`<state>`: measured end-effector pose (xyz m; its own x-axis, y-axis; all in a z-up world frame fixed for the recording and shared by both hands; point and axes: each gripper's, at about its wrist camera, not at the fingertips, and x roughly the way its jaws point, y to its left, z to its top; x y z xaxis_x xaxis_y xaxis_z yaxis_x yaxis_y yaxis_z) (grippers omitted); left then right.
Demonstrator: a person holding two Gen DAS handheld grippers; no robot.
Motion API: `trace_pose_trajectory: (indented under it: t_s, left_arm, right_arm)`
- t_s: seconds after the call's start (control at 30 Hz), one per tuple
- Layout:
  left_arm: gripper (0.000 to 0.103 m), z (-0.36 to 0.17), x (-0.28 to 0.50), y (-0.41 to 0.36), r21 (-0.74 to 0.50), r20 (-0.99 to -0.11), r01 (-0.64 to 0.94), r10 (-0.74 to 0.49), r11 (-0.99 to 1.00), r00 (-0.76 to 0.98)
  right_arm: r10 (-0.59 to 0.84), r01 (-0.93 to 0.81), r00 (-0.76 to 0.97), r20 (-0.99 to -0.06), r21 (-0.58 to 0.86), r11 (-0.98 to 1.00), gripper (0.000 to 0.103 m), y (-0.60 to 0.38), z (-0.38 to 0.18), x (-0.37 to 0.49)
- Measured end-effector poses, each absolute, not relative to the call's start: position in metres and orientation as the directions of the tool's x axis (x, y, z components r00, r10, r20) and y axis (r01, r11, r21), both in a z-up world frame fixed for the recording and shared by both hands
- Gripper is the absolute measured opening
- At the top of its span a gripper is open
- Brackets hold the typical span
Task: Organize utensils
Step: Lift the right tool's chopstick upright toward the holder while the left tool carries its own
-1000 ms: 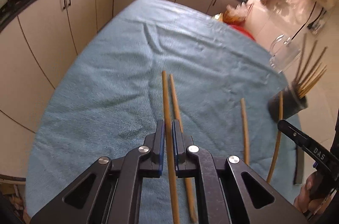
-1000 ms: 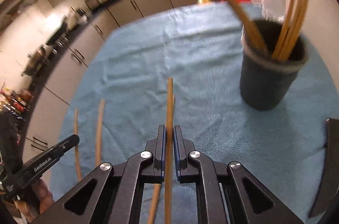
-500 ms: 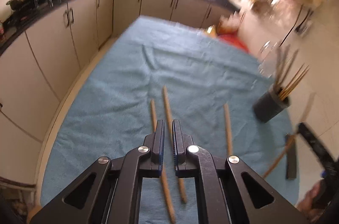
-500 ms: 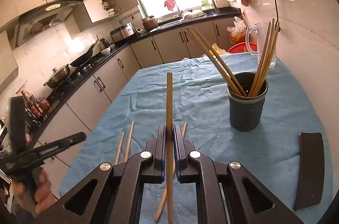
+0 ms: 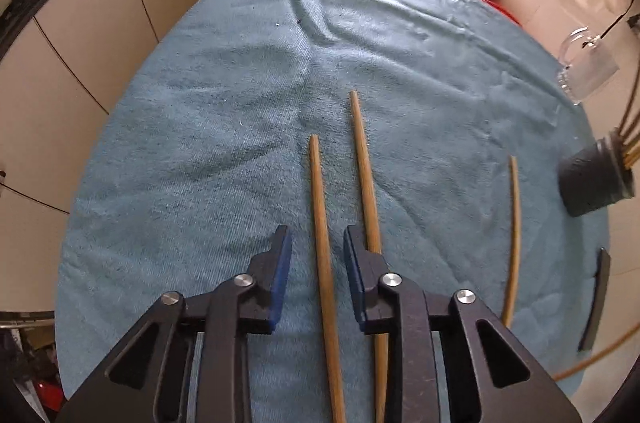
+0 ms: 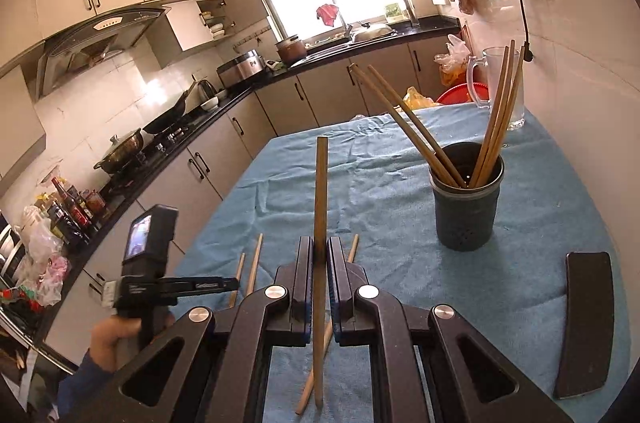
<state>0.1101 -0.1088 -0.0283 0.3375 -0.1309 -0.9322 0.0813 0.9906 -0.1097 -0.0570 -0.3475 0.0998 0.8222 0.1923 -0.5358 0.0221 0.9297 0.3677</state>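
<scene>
1. Chopsticks lie loose on the blue towel; your left gripper hangs over one chopstick, its jaws just parted and not pressing it.
2. Your right gripper stands clamped on an upright chopstick.
3. Just beside the left gripper's far jaw lies a second chopstick; a third lies well apart.
4. Farther off, the dark holder stands on the towel with several chopsticks inside.

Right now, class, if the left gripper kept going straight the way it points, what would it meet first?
Most likely the chopstick lying between the open jaws of the left gripper, and the blue towel under it. Depth is hard to judge, but nothing else shows in that line.
</scene>
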Motion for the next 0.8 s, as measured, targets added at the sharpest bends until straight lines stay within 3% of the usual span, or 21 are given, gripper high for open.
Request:
trace_pose_trajectory:
  t_s: [0.1, 0.23, 0.43, 0.8]
  left_arm:
    - [0.025, -0.029, 0.113, -0.113, -0.079, -0.929, 0.091, -0.106, 0.993, 0.354]
    - [0.007, -0.029, 0.115, -0.115, -0.029, -0.920, 0.081, -0.058, 0.996, 0.387]
    - [0.006, -0.017, 0.102, -0.102, -0.131, -0.889, 0.101, -0.162, 0.986, 0.428]
    - [0.006, 0.086, 0.026, -0.091, -0.234, -0.700, 0.175, -0.291, 0.956, 0.652]
  right_arm:
    - [0.193, 0.024, 0.823, -0.535, 0.371, 0.928, 0.007, -0.348, 0.099, -0.056]
    - [0.199, 0.022, 0.821, -0.535, 0.379, 0.925, 0.007, -0.347, 0.098, -0.055]
    - [0.197, 0.025, 0.823, -0.533, 0.379, 0.925, 0.007, -0.346, 0.099, -0.056]
    - [0.179, 0.029, 0.855, -0.487, 0.389, 0.921, 0.007, -0.353, 0.111, -0.075]
